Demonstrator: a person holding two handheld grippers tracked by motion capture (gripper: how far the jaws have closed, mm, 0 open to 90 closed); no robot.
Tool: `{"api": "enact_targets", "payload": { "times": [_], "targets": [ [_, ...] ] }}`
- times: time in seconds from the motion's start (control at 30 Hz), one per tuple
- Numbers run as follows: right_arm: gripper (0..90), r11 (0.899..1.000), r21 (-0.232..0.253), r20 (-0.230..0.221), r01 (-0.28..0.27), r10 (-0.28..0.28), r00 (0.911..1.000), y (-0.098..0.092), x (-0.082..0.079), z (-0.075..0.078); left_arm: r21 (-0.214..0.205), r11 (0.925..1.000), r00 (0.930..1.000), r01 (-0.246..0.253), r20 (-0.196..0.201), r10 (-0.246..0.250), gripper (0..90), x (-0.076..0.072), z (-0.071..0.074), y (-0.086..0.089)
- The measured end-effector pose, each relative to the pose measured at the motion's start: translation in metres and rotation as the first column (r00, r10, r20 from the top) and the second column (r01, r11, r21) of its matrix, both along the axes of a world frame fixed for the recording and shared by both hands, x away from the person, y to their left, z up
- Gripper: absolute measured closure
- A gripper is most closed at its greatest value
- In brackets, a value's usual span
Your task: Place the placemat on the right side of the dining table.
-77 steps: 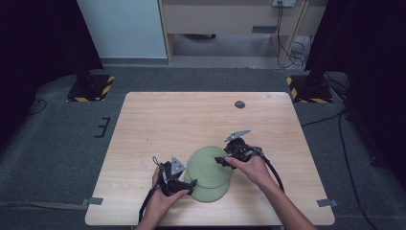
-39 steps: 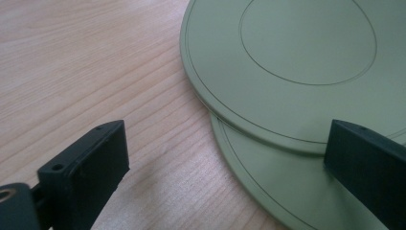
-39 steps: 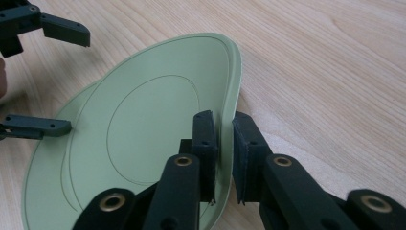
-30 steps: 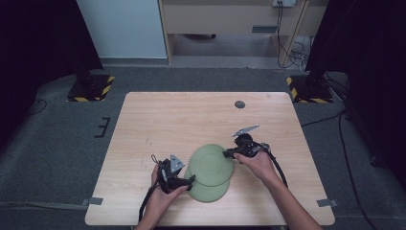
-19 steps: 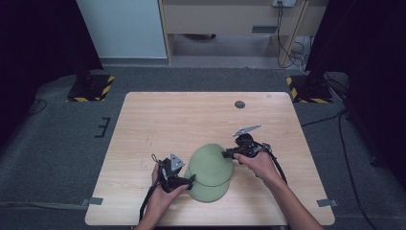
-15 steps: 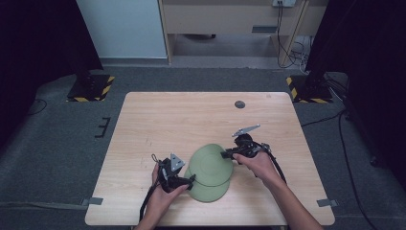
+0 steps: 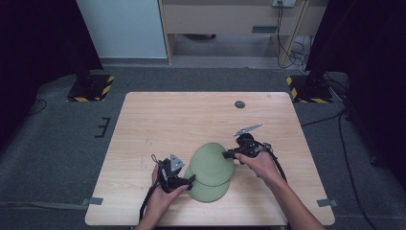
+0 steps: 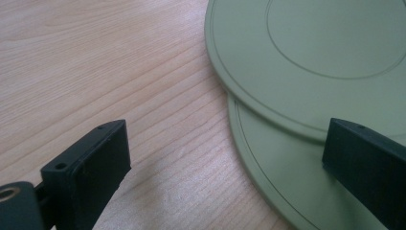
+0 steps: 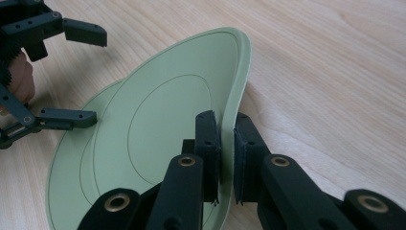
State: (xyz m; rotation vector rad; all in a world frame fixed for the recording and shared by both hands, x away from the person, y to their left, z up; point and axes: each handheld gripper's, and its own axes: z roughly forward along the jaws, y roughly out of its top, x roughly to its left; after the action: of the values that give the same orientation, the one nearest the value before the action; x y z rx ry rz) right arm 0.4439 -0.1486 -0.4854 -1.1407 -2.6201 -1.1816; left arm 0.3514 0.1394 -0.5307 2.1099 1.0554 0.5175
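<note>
Two thin pale-green discs lie overlapped on the wooden table [image 7: 167, 124]. My right gripper [image 7: 226, 155] [image 9: 226, 129] is shut on the right rim of the upper disc [image 7: 210, 163] [image 9: 177, 110] [image 8: 311, 48]. Its jaws have just been closing tighter, and the rim bends upward between the pads. The lower disc [image 7: 208, 191] [image 8: 287, 182] [image 9: 72, 163] lies flat beneath. My left gripper [image 7: 191, 179] [image 8: 225, 143] [image 9: 98, 76] stands open at the lower disc's left edge, one jaw over the bare wood and one over the disc, gripping nothing.
A small dark round thing [image 7: 240, 104] lies near the table's far edge. Black stands with yellow-black striped bases [image 7: 88, 91] [image 7: 311, 88] flank the table's far corners. Cables trail from both grippers toward the near edge.
Since the earliest frame the right gripper has shifted slightly right and drawn the upper disc a little off the lower one. Over the last second both hands stay put.
</note>
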Motion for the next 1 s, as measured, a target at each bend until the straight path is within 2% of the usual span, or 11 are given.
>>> {"api": "enact_targets", "payload": {
  "times": [0.17, 0.3, 0.4, 0.67, 0.8, 1.0],
  "targets": [
    [84.3, 0.999, -0.005, 0.001, 0.037, -0.037, 0.9993, -0.009, 0.001, 0.006, -0.009, 0.9999, 1.0000, -0.004, -0.006, 0.004, 1.9, 0.000, 0.000, 0.001],
    [85.1, 1.000, 0.004, 0.025, 0.024, -0.025, 0.9994, -0.010, -0.005, 0.018, -0.030, 0.9995, 0.9997, -0.008, -0.024, 0.007, 2.0, 0.001, -0.001, 0.003],
    [85.5, 1.000, 0.012, 0.048, 0.015, -0.016, 0.9987, -0.008, -0.008, 0.031, -0.035, 0.9992, 0.9997, -0.016, -0.021, 0.015, 2.5, 0.002, 0.001, 0.008],
    [85.7, 1.000, 0.007, 0.062, 0.014, -0.015, 0.9979, -0.003, -0.009, 0.043, -0.066, 0.9956, 0.9977, -0.067, -0.016, 0.066, 2.5, 0.006, 0.007, 0.028],
    [85.7, 1.000, 0.002, 0.062, 0.010, -0.010, 0.9980, -0.001, -0.010, 0.045, -0.071, 0.9909, 0.9934, -0.114, -0.020, 0.113, 2.5, 0.011, 0.009, 0.045],
    [85.7, 1.000, 0.010, 0.064, 0.006, -0.007, 0.9979, -0.001, -0.011, 0.049, -0.084, 0.9774, 0.9810, -0.194, -0.016, 0.193, 3.0, 0.015, 0.010, 0.068]
  ]
}}
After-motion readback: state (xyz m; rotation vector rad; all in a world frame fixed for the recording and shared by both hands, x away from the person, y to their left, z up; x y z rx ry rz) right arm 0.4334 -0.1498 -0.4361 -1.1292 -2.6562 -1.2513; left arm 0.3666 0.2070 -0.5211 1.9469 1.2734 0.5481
